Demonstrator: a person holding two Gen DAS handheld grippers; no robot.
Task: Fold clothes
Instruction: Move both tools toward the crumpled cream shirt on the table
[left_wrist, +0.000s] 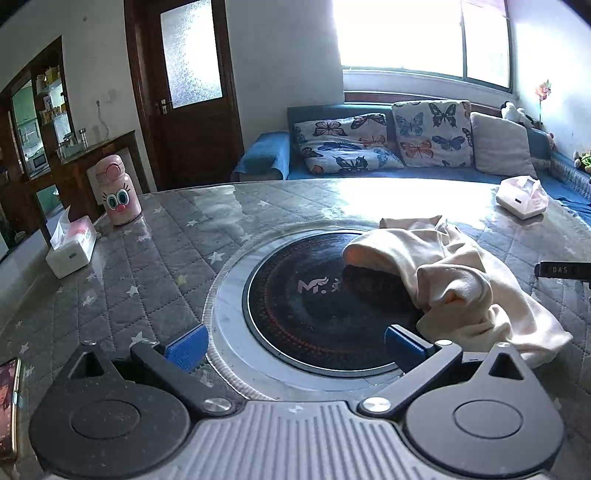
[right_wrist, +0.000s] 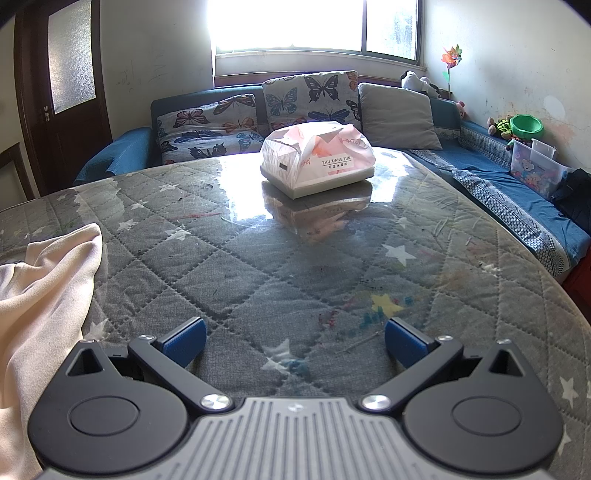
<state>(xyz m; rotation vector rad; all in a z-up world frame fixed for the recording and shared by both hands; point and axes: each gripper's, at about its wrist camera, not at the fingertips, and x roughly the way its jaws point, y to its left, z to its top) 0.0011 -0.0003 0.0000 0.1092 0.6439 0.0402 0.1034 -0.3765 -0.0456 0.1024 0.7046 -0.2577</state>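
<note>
A crumpled cream garment (left_wrist: 461, 284) lies on the table, partly over the black round hob (left_wrist: 317, 299). My left gripper (left_wrist: 295, 347) is open and empty, low over the hob, with its right finger just short of the garment's near edge. In the right wrist view the same garment (right_wrist: 44, 295) lies at the left edge. My right gripper (right_wrist: 295, 341) is open and empty over bare quilted table cover, to the right of the garment. Part of the right gripper (left_wrist: 563, 269) shows at the right edge of the left wrist view.
A grey star-quilted cover under clear plastic (right_wrist: 295, 240) tops the table. A tissue pack (right_wrist: 317, 158) sits at the far middle, also in the left wrist view (left_wrist: 522, 197). A pink bottle (left_wrist: 118, 190) and tissue box (left_wrist: 72, 247) stand far left. A phone (left_wrist: 9, 398) lies near left. A blue sofa (right_wrist: 517, 173) runs behind.
</note>
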